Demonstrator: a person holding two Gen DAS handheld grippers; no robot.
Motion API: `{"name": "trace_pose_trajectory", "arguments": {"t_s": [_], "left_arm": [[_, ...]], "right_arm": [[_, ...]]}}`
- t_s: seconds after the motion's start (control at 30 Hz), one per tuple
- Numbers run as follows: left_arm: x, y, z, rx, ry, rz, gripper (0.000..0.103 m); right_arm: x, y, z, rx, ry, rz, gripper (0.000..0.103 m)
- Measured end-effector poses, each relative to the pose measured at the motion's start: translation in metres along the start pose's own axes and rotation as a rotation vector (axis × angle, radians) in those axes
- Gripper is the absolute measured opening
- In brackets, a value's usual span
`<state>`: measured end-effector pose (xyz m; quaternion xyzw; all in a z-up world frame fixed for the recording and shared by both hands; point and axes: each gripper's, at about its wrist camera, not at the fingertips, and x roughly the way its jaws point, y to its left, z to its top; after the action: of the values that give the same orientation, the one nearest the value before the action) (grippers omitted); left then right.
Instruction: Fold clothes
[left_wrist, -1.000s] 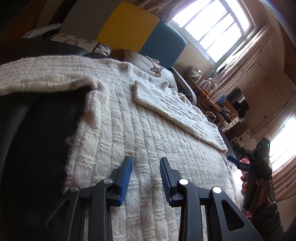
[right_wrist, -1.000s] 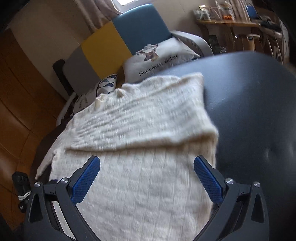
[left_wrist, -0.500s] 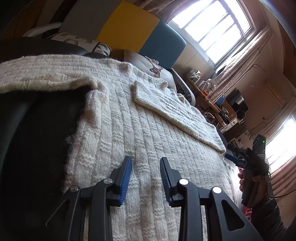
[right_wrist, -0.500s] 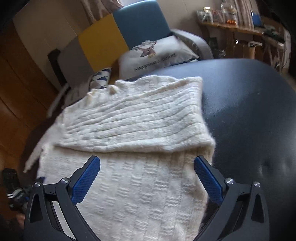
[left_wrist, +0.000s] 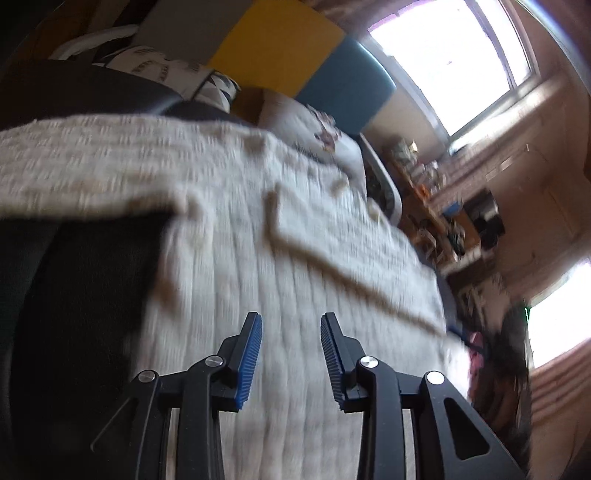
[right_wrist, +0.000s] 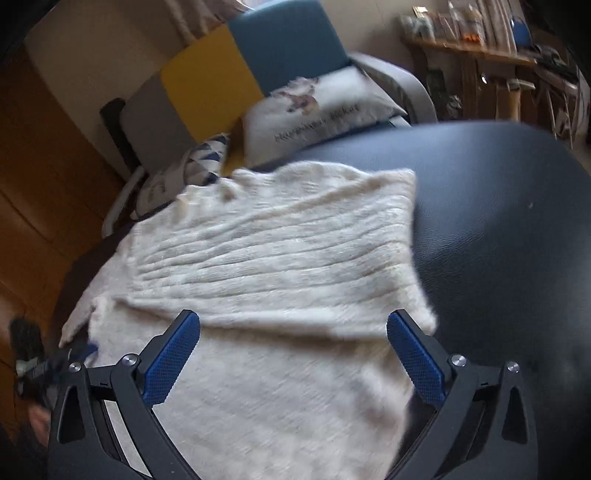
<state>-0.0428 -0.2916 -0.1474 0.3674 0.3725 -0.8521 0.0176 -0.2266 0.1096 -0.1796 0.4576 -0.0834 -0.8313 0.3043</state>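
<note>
Cream ribbed sweater (right_wrist: 280, 266), sleeve folded across

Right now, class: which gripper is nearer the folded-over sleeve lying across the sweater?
Right. The right gripper hovers open at the folded sleeve; the left gripper, its jaws opening on nothing, hovers over the sweater's body, farther away.

The cream sweater (right_wrist: 280, 266) is thick, ribbed, fuzzy knit. Under it the dark seat (right_wrist: 498, 229) looks like smooth, faintly glossy leather. Upper right, a wooden shelf (right_wrist: 476, 55).
</note>
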Motion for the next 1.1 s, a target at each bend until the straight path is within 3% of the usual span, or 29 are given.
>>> {"name": "trace_pose_trajectory", "arguments": {"t_s": [0.13,0.27,0.43,0.57,0.73,0.83,1.1], "left_arm": [[0.018,-0.005,0.035,-0.037,0.028,-0.091,0.035],[0.044,0.011,0.06,-0.145,0.072,-0.096,0.036],[0.066,0.034,0.06,-0.314,0.128,-0.128,0.036],[0.076,0.035,0.056,-0.342,0.144,-0.135,0.037],[0.055,0.043,0.041,-0.461,0.078,-0.158,0.037],[0.06,0.049,0.028,-0.518,0.099,-0.173,0.037],[0.085,0.034,0.04,-0.537,0.038,-0.159,0.036]], "right_arm": [[0.004,0.029,-0.031,-0.043,0.019,0.075,0.103],[0.014,0.046,-0.054,-0.058,0.029,0.086,0.103],[0.019,0.05,-0.064,-0.057,0.01,0.083,0.103],[0.019,0.047,-0.065,-0.045,-0.008,0.088,0.103],[0.019,0.044,-0.068,-0.027,-0.011,0.099,0.103],[0.019,0.044,-0.069,-0.024,-0.013,0.099,0.103],[0.021,0.046,-0.07,-0.037,-0.01,0.087,0.103]]}}
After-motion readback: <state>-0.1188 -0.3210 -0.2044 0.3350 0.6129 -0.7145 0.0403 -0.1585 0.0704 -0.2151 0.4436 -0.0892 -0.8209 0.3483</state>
